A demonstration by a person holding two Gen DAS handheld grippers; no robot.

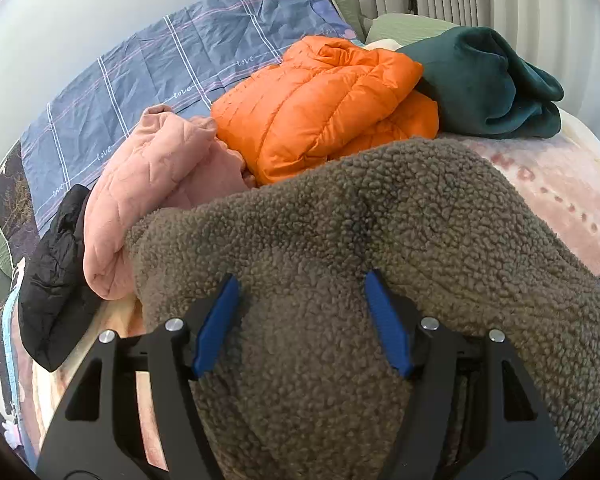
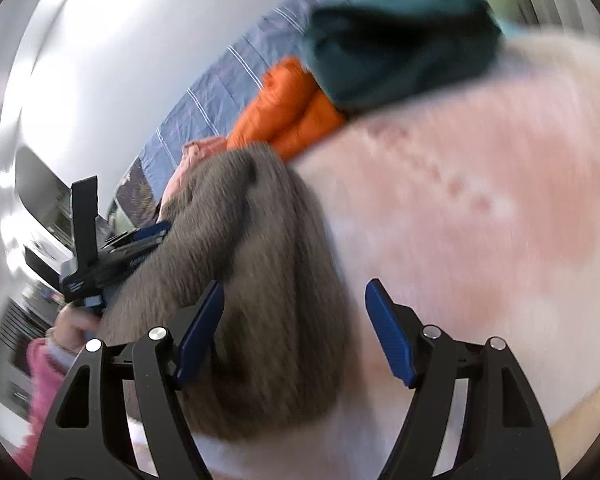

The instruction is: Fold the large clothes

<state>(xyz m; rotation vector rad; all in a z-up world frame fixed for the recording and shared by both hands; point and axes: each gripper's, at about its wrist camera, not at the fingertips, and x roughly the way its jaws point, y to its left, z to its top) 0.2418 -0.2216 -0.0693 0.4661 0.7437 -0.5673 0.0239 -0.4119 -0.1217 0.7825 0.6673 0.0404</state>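
My left gripper (image 1: 302, 316) gapes wide around the brown fleece (image 1: 380, 220) at lower centre, not pinching it. Only the blurred right view shows my left hand (image 2: 70, 326) at lower left. My right gripper (image 2: 294, 330) spreads wide, empty, over the fleece's edge; pink blanket (image 2: 480, 200) lies bare rightward.

Fleece garment (image 1: 340, 240) nearest, on blanket (image 1: 560, 184). Behind it L to R: quilted garment (image 1: 160, 168), puffer jacket (image 1: 320, 108), folded velvet item (image 1: 488, 80). Dark jacket (image 1: 56, 280) at far L edge. Plaid sheet (image 1: 140, 72) behind all.
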